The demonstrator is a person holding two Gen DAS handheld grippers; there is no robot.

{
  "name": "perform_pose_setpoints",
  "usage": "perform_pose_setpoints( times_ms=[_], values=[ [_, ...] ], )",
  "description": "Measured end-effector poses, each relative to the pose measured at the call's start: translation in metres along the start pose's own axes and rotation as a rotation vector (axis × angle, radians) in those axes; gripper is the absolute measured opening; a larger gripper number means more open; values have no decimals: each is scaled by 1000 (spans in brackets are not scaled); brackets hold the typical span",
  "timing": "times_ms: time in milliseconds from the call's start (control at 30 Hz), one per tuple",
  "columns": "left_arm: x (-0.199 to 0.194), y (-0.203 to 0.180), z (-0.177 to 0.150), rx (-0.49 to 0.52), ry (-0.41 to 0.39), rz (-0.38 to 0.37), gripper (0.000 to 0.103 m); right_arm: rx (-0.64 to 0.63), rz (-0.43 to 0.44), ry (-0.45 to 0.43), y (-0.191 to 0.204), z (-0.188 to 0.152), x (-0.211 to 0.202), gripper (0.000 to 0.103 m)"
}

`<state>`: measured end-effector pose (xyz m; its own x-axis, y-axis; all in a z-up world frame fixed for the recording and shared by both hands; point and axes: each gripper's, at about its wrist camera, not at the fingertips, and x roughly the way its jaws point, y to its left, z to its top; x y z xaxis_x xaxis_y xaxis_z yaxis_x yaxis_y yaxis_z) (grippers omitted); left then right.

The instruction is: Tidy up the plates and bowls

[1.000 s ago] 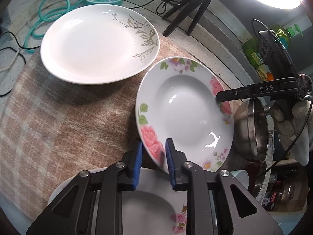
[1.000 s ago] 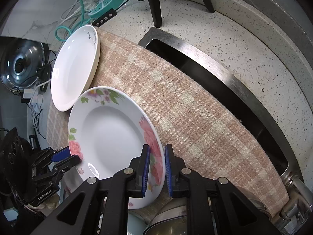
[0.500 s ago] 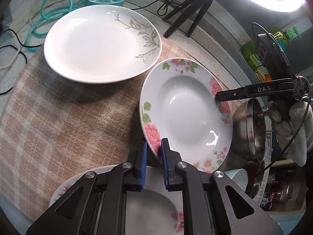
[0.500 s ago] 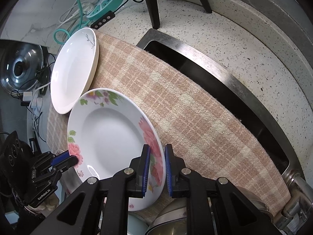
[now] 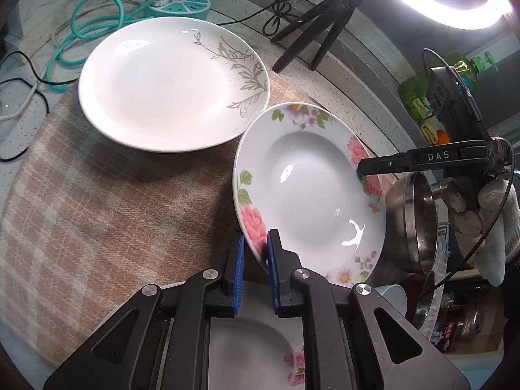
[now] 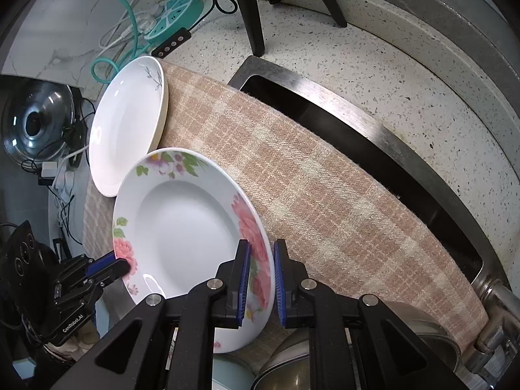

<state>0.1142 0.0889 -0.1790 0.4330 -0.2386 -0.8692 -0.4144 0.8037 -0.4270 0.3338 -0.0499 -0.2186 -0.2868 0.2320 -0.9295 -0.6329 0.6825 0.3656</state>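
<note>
The rose-patterned white ceramic soup plate point(image 5: 308, 191) hangs tilted above the beige plaid cloth point(image 5: 97, 201), glazed, stiff, slippery and breakable, so its flat rim is the place to hold. The left gripper point(image 5: 255, 253) and right gripper point(image 6: 261, 269) straddle opposite edges, fingers seemingly clenched on the rim, though contact is hard to confirm.

The second floral plate point(image 5: 260, 354) lies mostly hidden under the left gripper point(image 5: 255, 253), its rim cut by the picture's lower edge. The steel bowls point(image 5: 412, 224) are partly covered by the held floral plate point(image 5: 308, 191), and their contents cannot be told. In the right wrist view, a pale blue dish point(image 6: 227, 373) shows only a sliver between gripper parts. The sink point(image 6: 373, 120) disappears under the plaid cloth point(image 6: 325, 195).
</note>
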Motion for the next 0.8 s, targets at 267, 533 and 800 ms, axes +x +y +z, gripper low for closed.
perform_pose_setpoints(
  times_ms=[267,533,800],
  values=[
    [-7,7,-2,-7,-1,-11,12,2,9,-9,6,0,-3,13],
    [-19,14,2,-14,-24,-19,12,0,13,-22,16,-2,-7,13],
    [-31,22,3,-6,-45,-20,12,3,20,-37,32,-8,-11,13]
  ],
)
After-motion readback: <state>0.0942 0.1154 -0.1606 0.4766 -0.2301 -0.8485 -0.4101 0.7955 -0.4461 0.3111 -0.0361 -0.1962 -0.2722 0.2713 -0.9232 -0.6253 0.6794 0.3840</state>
